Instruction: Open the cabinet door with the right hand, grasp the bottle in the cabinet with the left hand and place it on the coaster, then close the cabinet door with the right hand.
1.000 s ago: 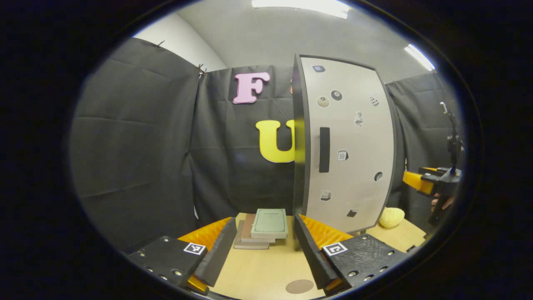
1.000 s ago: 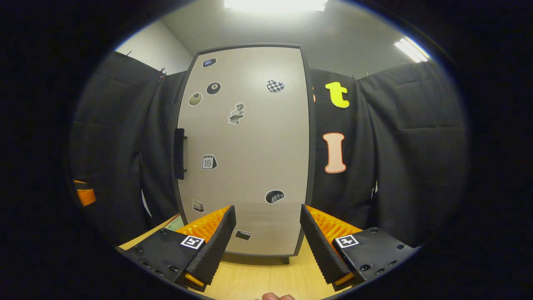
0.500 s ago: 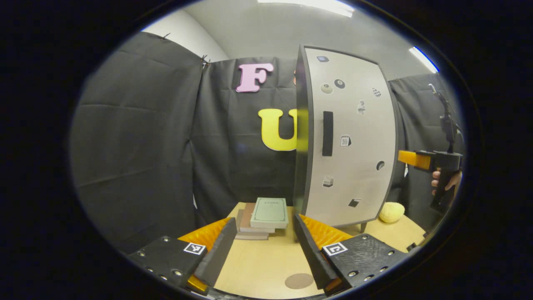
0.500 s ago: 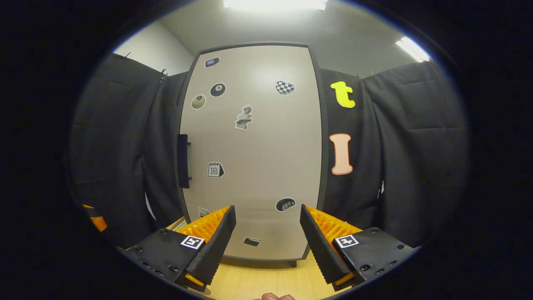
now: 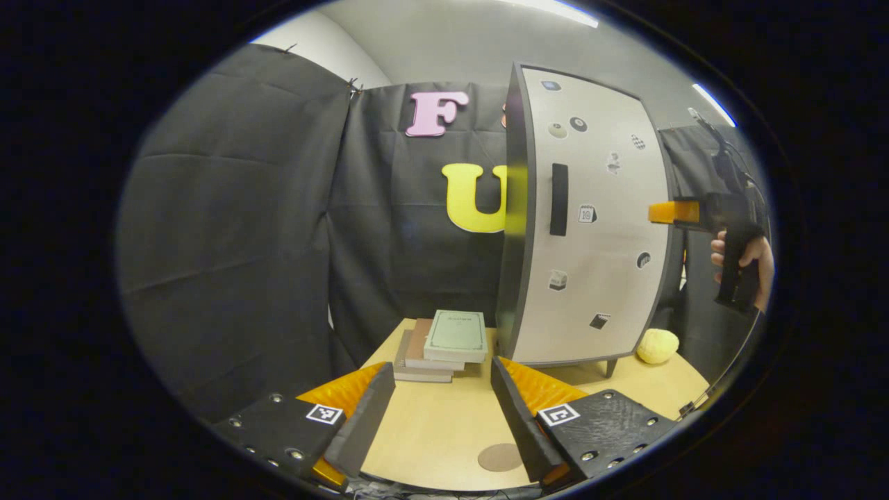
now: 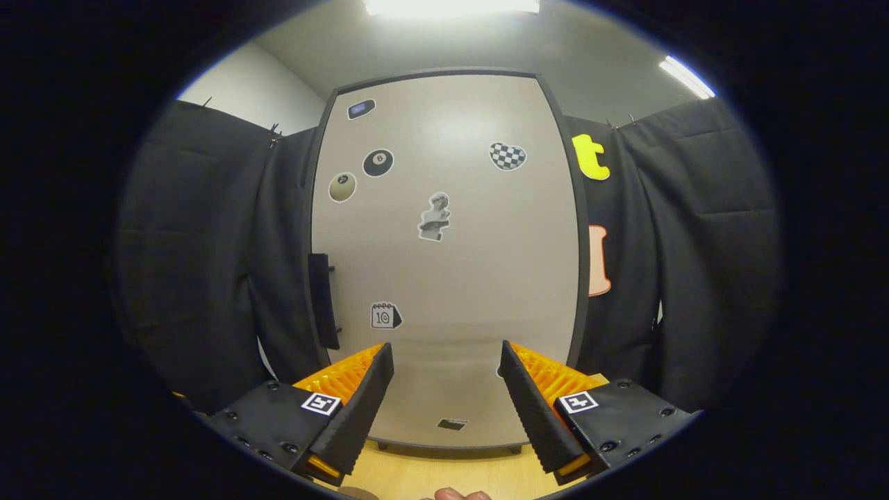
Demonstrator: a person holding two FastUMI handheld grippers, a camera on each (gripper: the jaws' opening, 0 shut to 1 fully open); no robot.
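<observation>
A tall grey cabinet [image 5: 590, 222] with a dark frame stands on the wooden table [image 5: 444, 423], its door [image 6: 444, 264] closed and dotted with stickers. A black vertical handle [image 5: 558, 199] sits near the door's left edge; in the right gripper view the handle [image 6: 323, 300] is left of my fingers. My right gripper [image 6: 444, 389] is open, facing the door's lower middle, apart from it. In the left gripper view the right gripper [image 5: 684, 212] is held by a hand [image 5: 746, 253] in front of the door. My left gripper [image 5: 441, 406] is open above the table. A round brown coaster [image 5: 500, 457] lies between its fingertips.
A stack of books [image 5: 444, 344] lies on the table left of the cabinet. A yellow ball-like object [image 5: 658, 345] sits by the cabinet's right foot. Black cloth walls close in the booth on all sides.
My right gripper has risen and moved closer to the door. My left gripper has drawn back and lifted, so more table and the coaster show.
</observation>
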